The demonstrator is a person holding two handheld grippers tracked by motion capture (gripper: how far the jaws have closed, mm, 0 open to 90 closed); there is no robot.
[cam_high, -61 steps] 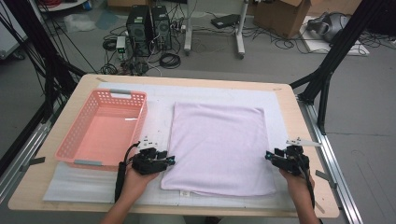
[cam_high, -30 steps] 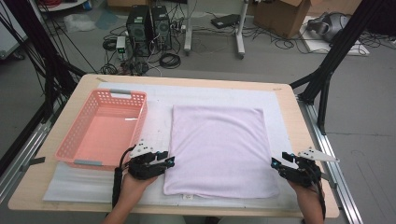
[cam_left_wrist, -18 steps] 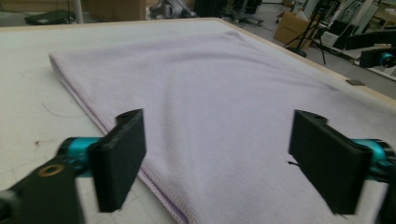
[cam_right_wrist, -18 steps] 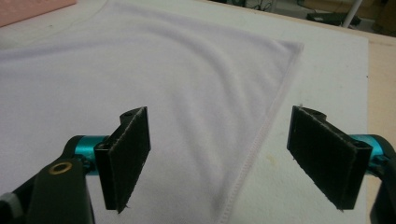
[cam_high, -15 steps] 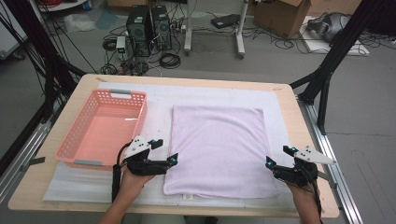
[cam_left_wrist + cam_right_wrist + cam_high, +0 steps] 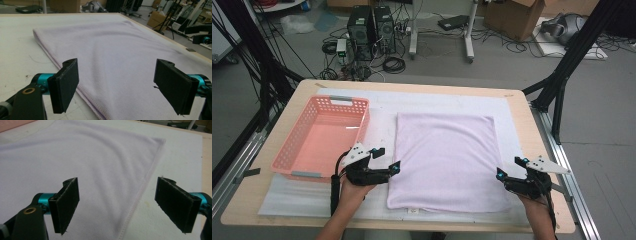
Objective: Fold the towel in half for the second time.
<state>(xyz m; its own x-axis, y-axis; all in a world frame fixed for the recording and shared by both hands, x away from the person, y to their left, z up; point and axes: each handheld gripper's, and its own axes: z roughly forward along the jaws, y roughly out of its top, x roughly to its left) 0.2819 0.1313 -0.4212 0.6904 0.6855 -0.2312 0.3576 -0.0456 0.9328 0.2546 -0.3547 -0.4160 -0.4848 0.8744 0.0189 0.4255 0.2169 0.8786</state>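
Note:
A lilac towel lies flat and folded on the white mat. My left gripper hovers at its left edge near the front corner. Its jaws opened wide within the last second, then eased in a little, and its pads stand apart over the hem of the towel without pressing it. My right gripper is at the towel's right edge. Its jaws have just been opening, and the pads straddle the stitched edge of the towel without touching it.
An empty pink basket stands left of the towel, close to my left hand. The white mat covers most of the wooden table. Black frame posts rise at the table's sides.
Both grippers have opened their jaws at the towel's side edges. The left hand has shifted slightly; the right has stayed put. The towel lies still.

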